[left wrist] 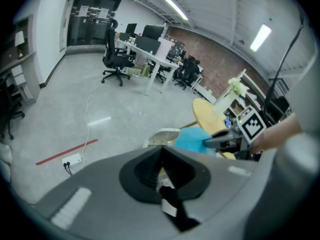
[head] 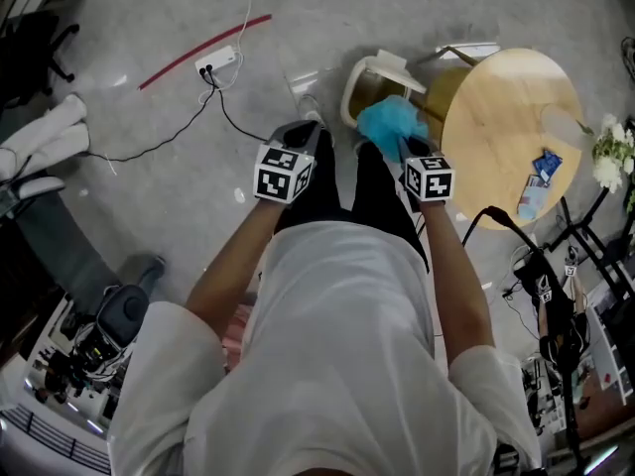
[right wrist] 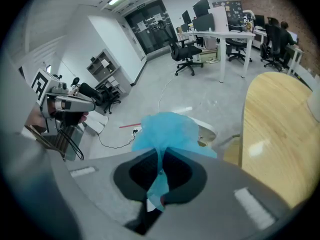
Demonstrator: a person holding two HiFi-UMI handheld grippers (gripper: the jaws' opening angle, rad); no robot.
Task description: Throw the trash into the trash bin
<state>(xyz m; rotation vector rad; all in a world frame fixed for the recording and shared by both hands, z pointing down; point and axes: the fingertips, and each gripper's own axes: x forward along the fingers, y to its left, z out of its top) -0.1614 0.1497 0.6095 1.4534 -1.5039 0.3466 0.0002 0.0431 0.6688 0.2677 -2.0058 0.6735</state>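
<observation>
A crumpled blue piece of trash (head: 387, 123) is pinched in my right gripper (head: 404, 147), which is shut on it; in the right gripper view the blue trash (right wrist: 167, 129) bulges out past the jaws of the right gripper (right wrist: 161, 160). It hangs over the white trash bin (head: 369, 71), whose rim (right wrist: 209, 130) shows just behind it. My left gripper (head: 302, 129) is beside the bin's left side, jaws together with nothing between them. The left gripper view shows the left gripper (left wrist: 161, 156), the bin (left wrist: 161, 135) and the blue trash (left wrist: 192, 139).
A round wooden table (head: 496, 97) stands right of the bin, with blue packets (head: 541, 172) and white flowers (head: 615, 152) on it. A power strip (head: 216, 64), its cables and a red tape line (head: 198, 50) lie on the floor. Equipment crowds the lower left and right.
</observation>
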